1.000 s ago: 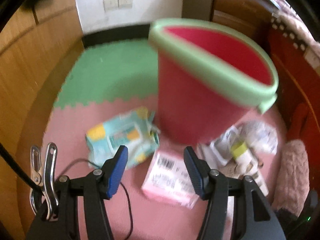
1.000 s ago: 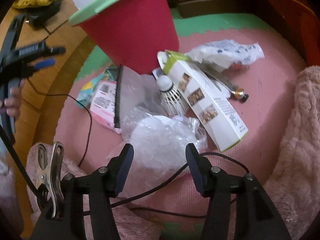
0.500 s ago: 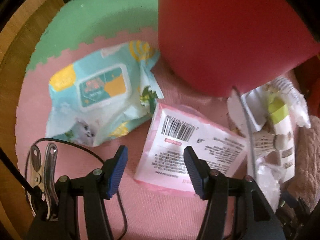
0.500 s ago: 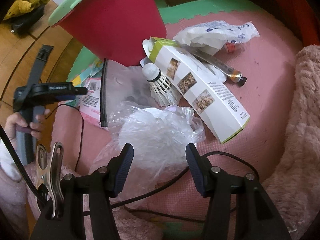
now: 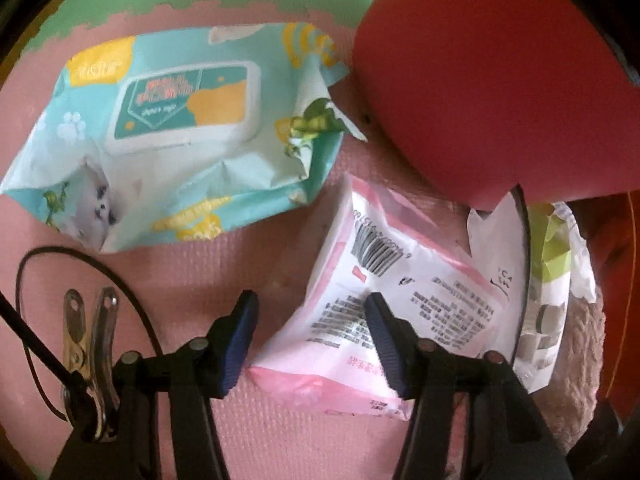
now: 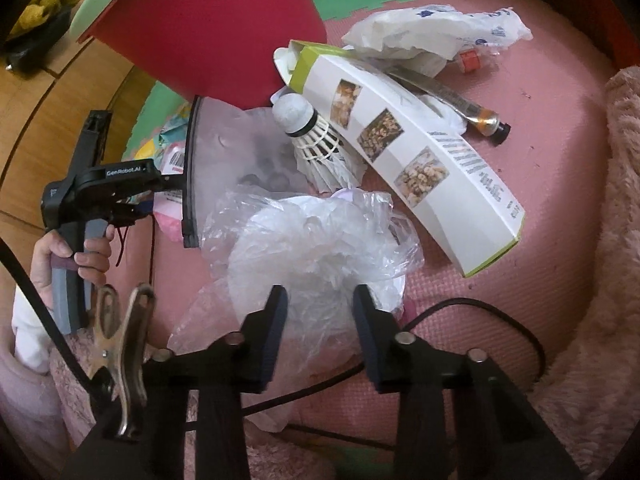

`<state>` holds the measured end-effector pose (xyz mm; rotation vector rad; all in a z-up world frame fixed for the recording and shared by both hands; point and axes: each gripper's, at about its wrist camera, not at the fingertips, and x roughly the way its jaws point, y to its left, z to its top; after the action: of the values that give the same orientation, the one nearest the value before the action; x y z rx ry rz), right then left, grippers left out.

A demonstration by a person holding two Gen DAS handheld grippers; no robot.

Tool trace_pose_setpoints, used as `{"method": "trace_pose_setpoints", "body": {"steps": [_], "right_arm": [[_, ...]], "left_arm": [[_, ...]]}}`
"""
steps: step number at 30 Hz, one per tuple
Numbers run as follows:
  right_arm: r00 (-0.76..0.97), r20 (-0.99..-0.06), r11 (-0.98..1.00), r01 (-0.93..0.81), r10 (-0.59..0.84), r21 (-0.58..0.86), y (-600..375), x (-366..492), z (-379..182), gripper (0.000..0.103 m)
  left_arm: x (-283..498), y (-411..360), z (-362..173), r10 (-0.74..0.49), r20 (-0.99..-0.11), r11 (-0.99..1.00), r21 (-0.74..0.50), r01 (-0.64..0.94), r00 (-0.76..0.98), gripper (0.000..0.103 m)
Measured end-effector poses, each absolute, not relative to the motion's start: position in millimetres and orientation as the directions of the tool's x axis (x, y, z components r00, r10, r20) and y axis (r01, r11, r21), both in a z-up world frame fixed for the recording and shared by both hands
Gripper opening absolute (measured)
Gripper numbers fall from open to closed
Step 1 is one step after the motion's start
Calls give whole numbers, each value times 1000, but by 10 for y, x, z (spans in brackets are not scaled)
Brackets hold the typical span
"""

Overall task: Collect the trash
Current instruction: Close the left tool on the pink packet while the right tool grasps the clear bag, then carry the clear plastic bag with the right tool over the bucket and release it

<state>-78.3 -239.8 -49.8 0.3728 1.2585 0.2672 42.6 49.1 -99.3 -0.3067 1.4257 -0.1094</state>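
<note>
My left tongs (image 5: 310, 336) stand apart and have just been narrowing around the near corner of the pink packet (image 5: 384, 304); one pad lies over its printed face, the other is off its left edge, and I judge neither presses yet. My right tongs (image 6: 318, 330) have just been narrowing too, with the crumpled clear plastic bag (image 6: 312, 240) bulging between them; whether the pads already bite I cannot tell, though a gap still shows. All the trash lies on the pink floor mat (image 6: 560, 140) beside the red bin (image 6: 216, 20). Risks as I see them: the pink packet is flat and limp, so a pinch on 1 corner may slip or let it fold and drop on the lift. The bag is slick and springy, and could squirt out or drag the shuttlecock (image 6: 316, 140) and white carton (image 6: 420, 148) it touches. A black cable (image 6: 500, 320) runs just under my right tongs and could snag. The teal wipes pack (image 5: 180, 128) lies close by.
</note>
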Motion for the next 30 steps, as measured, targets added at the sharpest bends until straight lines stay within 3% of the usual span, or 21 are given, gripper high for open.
{"method": "trace_pose_setpoints", "body": {"steps": [5,8,20,30], "right_arm": [[319,-865,916,-25,387,400,-2335,-809,-438,7],[353,-853,917,-43,385,396,-2327,-842,-342,4],[526,-753,914,-143,395,379,-2322,-1086,477,3],[688,-638,937,-212,346,279,-2304,-1161,1417,2]], "left_arm": [[370,391,-939,-223,-959,971,-234,-45,175,30],[353,424,-938,-239,-954,966,-253,-56,178,25],[302,675,-832,-275,-942,953,-294,-74,193,16],[306,568,-794,-287,-938,949,-306,-75,193,15]]}}
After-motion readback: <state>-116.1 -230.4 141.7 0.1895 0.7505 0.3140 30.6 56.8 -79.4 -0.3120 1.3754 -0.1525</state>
